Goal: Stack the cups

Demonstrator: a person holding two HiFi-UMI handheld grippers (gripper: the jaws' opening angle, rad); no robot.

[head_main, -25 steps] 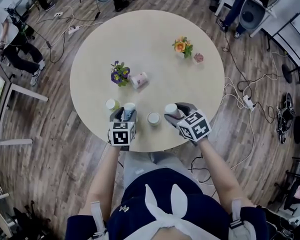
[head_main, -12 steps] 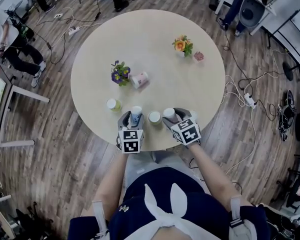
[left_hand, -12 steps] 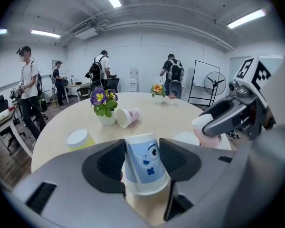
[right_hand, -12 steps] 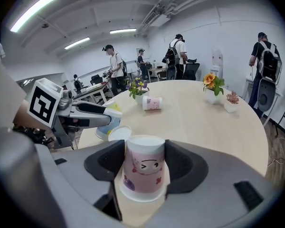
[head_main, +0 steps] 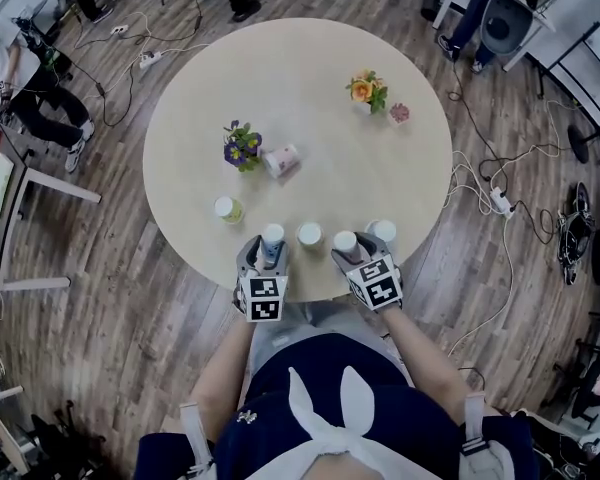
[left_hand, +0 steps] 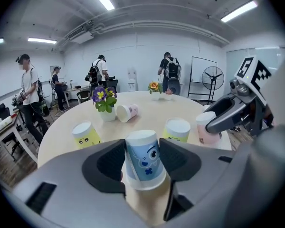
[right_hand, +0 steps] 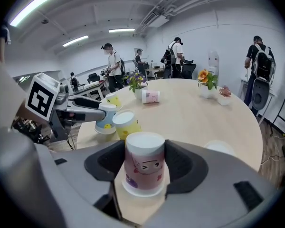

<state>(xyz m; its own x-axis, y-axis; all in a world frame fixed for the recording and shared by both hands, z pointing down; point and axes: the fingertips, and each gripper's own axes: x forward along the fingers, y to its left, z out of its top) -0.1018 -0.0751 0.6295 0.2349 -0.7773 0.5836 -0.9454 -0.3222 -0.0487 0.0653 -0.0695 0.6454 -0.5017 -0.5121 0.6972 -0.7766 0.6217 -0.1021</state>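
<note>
At the counter's (head_main: 300, 58) near edge, just left of 6 o'clock, the blue cup (left_hand: 143, 159) stands upside down between the pads of the left claw (head_main: 266, 251), which is closed on its sides at a wide spread. Around 5 o'clock the pink cup (right_hand: 143, 167), also base up, is held the same way in the right claw (head_main: 353, 254), with a pad pressed to each side. Whether either cup's rim rests on the counter or hangs just above it cannot be told. Between the two, at 6 o'clock, a yellow-green cup (head_main: 309, 234) stands inverted and free. A white cup (head_main: 382, 231) sits beside the right claw, between 4 and 5 o'clock, and a yellow cup (head_main: 225, 209) stands apart near 8 o'clock. Close to the centre a tipped cup (head_main: 280, 159) lies on its side, with a pot of purple flowers (head_main: 241, 146) at its 9 o'clock. Orange flowers (head_main: 365, 90) and a small pink plant (head_main: 398, 114) stand between 1 and 2 o'clock.
</note>
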